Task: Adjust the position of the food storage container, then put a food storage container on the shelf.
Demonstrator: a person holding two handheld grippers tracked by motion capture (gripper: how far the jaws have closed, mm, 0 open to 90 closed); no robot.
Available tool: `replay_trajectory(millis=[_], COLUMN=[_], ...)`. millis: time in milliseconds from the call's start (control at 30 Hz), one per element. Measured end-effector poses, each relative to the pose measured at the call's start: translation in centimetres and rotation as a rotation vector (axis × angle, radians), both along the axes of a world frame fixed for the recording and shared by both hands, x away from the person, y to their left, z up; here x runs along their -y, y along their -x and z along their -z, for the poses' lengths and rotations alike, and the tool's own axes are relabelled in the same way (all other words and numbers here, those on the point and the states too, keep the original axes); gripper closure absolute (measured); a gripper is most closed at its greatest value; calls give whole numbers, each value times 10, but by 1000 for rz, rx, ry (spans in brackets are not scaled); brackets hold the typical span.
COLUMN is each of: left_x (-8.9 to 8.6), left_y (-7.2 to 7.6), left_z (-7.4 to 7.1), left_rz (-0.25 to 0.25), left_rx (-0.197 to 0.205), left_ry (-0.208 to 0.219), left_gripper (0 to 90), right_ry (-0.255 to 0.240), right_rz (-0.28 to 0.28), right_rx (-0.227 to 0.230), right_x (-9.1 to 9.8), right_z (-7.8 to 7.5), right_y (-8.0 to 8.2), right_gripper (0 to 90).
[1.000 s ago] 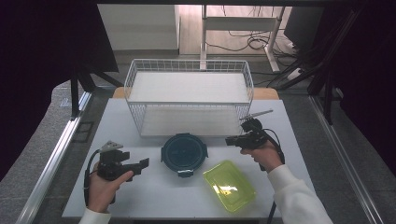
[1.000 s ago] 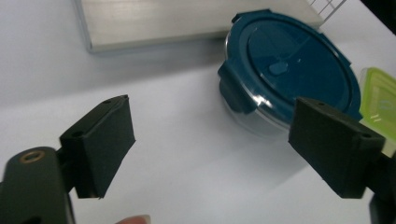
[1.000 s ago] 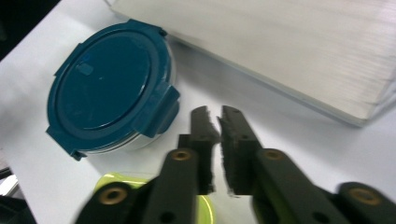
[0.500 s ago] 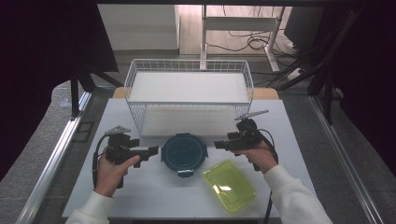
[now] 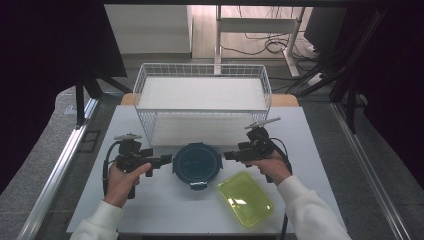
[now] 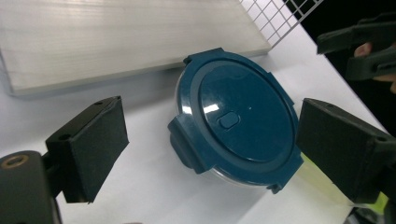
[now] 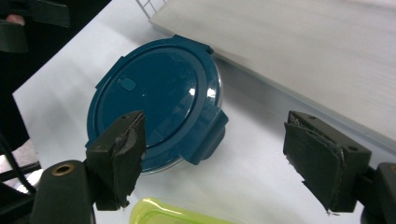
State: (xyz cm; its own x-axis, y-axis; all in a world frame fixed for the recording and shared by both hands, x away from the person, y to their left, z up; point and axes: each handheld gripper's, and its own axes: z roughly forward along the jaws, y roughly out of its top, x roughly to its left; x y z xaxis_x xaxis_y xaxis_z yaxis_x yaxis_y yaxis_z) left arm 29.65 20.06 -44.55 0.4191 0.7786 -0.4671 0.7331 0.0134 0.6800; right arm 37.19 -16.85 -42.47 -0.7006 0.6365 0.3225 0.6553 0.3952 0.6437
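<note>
White tabletop [image 5: 165,210], dark room beyond, grey floor, cables at far side. Counted: one round blue lidded container [image 5: 197,163] at near centre, one yellow-green lid [image 5: 245,199] just near-right of it, one white wire basket [image 5: 202,102] just beyond. Two claws: left claw [image 5: 166,161] just left of container, spread wide, nothing grasped; right claw [image 5: 230,155] just right of it, having just been opening, released, nothing between the pads. Container resting flat on tabletop, lid on.

A lab recording bay: dark curtains [image 5: 45,60], loose floor cables [image 5: 270,47], a bare white table [image 5: 165,210].
</note>
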Motion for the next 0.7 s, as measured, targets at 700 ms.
replay_trajectory(millis=[700], left_x=[5], left_y=[-22], left_z=[32], left_rz=[16], left_rx=[-158], left_ry=[165], left_gripper=[39], right_ry=[-14], right_rz=[-19], right_rx=[-122], right_x=[-25], right_z=[22], right_y=[-5], right_gripper=[181])
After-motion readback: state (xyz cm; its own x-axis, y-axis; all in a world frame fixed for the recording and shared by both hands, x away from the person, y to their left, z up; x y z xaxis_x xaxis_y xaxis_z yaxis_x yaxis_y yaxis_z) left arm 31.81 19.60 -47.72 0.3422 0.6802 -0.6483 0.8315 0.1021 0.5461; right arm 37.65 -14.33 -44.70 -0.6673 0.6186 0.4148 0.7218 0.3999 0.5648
